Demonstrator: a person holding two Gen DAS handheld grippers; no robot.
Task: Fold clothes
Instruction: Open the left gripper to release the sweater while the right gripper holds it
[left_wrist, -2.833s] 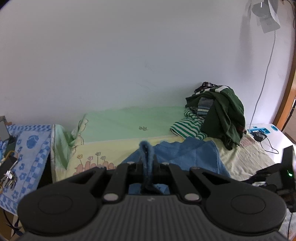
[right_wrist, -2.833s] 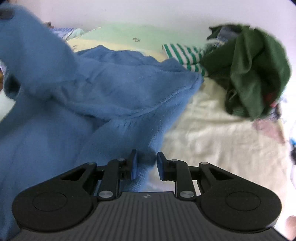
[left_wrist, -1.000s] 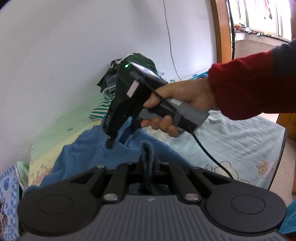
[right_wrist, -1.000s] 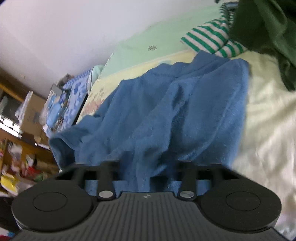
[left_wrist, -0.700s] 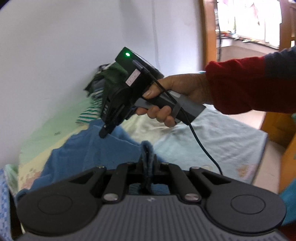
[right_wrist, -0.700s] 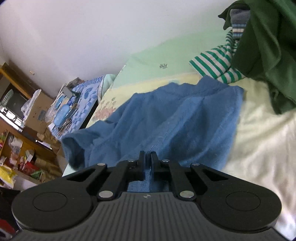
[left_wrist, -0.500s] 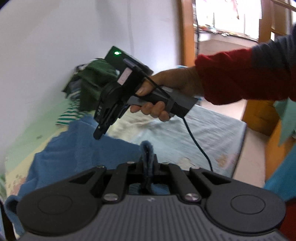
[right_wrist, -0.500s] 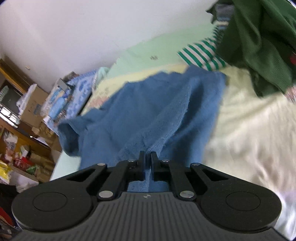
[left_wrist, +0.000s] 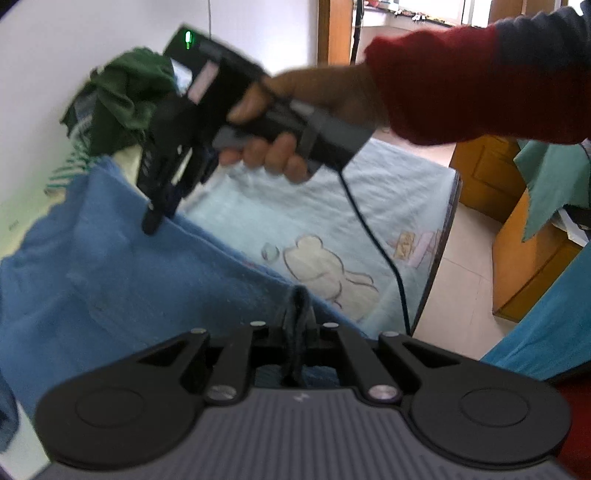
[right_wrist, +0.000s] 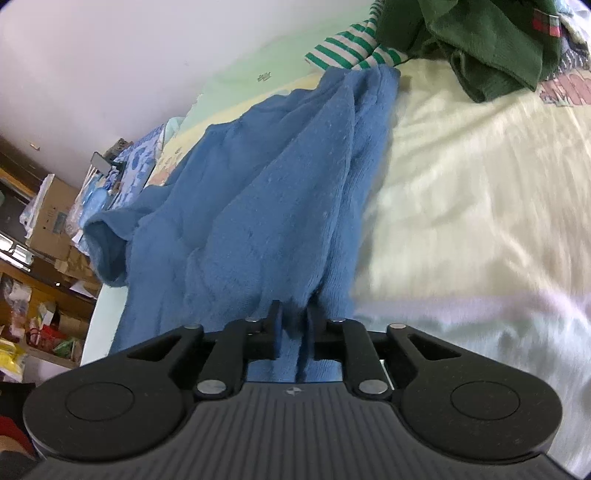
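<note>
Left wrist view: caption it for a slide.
Both grippers, left gripper and right gripper, pinch one edge of the blue garment over the bed.

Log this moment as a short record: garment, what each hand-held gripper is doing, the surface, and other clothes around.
garment: blue sweater, spread across the bed
left hand-held gripper: shut on the sweater's edge
right hand-held gripper: pinching a fold of the sweater
surface: bed sheet, pale with cartoon prints
other clothes: dark green garment and striped top piled near the wall
</note>
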